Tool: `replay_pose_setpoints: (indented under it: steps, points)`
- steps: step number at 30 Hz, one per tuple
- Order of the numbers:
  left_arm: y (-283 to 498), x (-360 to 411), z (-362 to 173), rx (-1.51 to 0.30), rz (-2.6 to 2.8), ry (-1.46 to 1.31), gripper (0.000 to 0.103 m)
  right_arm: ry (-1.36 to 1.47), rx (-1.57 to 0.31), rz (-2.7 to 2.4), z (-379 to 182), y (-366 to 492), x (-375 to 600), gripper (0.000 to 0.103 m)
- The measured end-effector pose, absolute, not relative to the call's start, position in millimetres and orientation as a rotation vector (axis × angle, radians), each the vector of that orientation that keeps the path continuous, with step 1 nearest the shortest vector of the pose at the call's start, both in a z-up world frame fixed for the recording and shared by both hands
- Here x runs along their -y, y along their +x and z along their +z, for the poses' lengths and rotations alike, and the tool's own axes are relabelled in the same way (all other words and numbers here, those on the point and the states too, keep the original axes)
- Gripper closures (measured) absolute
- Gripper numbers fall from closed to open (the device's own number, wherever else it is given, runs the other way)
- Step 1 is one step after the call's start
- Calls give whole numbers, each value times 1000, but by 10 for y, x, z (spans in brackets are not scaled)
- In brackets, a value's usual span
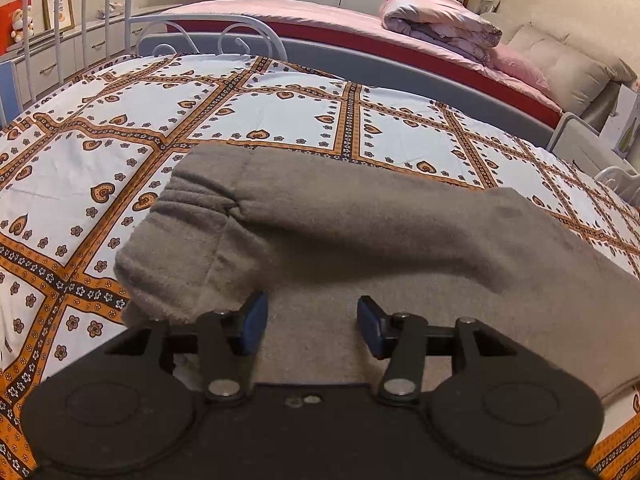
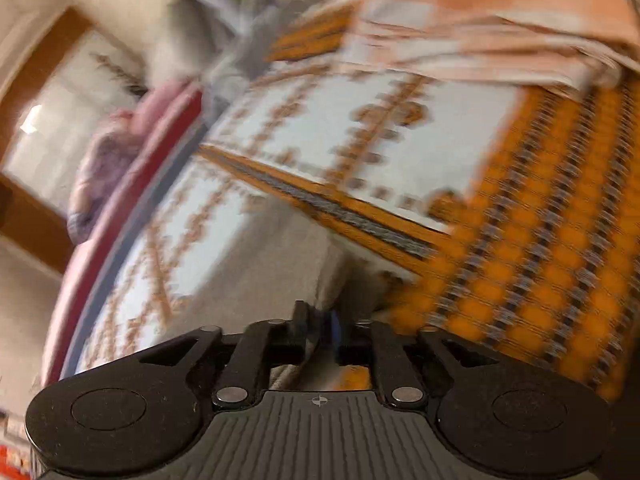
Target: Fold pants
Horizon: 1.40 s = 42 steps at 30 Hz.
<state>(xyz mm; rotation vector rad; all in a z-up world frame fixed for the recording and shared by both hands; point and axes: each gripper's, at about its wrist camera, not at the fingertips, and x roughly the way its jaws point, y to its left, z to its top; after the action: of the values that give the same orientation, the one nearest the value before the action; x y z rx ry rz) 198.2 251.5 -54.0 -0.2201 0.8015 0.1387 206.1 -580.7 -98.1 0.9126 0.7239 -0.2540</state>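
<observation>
Grey fleece pants (image 1: 340, 232) lie on the patterned bedsheet (image 1: 160, 120), with one layer folded over and a gathered waistband at the left. My left gripper (image 1: 312, 322) is open just above the pants' near part, blue pads apart and holding nothing. In the blurred right wrist view my right gripper (image 2: 324, 324) is shut on a grey fold of the pants (image 2: 288, 256), lifted over the sheet (image 2: 360, 140).
A white metal bed frame (image 1: 208, 32) stands at the far edge. Beyond it is a second bed with a pink cover (image 1: 280, 12) and a rolled quilt (image 1: 440, 24). Drawers (image 1: 60, 60) line the left wall. An orange-striped cloth (image 2: 480, 20) lies at the top right.
</observation>
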Motion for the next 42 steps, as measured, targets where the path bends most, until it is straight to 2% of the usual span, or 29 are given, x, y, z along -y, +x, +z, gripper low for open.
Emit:
replay_pose_setpoints:
  steps: [2,4,6,11,12,13,15,17,21,24,26,27,29,30,31,32,35,42]
  points:
    - [1989,-2497,-546,-803,138,-214,58,951,-711,-259,-968,1933,5836,80]
    - [2002,-2479,-547,-805,139,-212,56,976,-708,-281,-975,1850,5861,52]
    - [2020,-2453,-547,-810,147,-201,55,1007,-685,-273,-1001,1829,5887,45]
    - [2024,-2460,-553,-809,156,-207,55,1029,-666,-240,-1143,2037,5961,46]
    - [2022,-2455,-559,-810,156,-201,55,999,-678,-231,-1134,2115,5952,48]
    - [2025,-2437,-564,-812,157,-186,55,954,-689,-228,-1104,2175,5930,89]
    - [2037,-2361,-567,-819,163,-130,55,888,-707,-208,-1012,2268,5889,86]
    - [2049,-2293,-573,-824,170,-86,53,859,-622,-162,-784,2247,5891,86]
    - [2061,-2252,-588,-829,148,-62,44,762,-478,-87,-367,2171,5864,87]
    - [2066,-2230,-595,-832,146,-46,42,753,-546,-154,-524,2253,5864,86]
    - [2073,-2223,-593,-833,148,-43,41,746,-778,-284,-937,2440,5861,82]
    - [2073,-2216,-588,-832,150,-41,41,760,-821,-303,-1127,2446,5853,81]
    - [2076,-2205,-581,-830,152,-38,41,758,-764,-318,-1004,2373,5839,74]
    - [2081,-2207,-584,-831,149,-34,41,661,-744,-372,-874,2338,5760,57]
    - [2081,-2207,-582,-830,147,-32,40,560,-709,-438,-762,2285,5683,45]
    - [2082,-2211,-583,-830,144,-32,39,494,-666,-479,-666,2234,5637,43]
    - [2080,-2197,-589,-830,133,-24,35,544,-560,-376,-436,2120,5580,42]
    - [2066,-2118,-561,-834,128,33,27,481,-520,-88,-75,2331,4833,38]
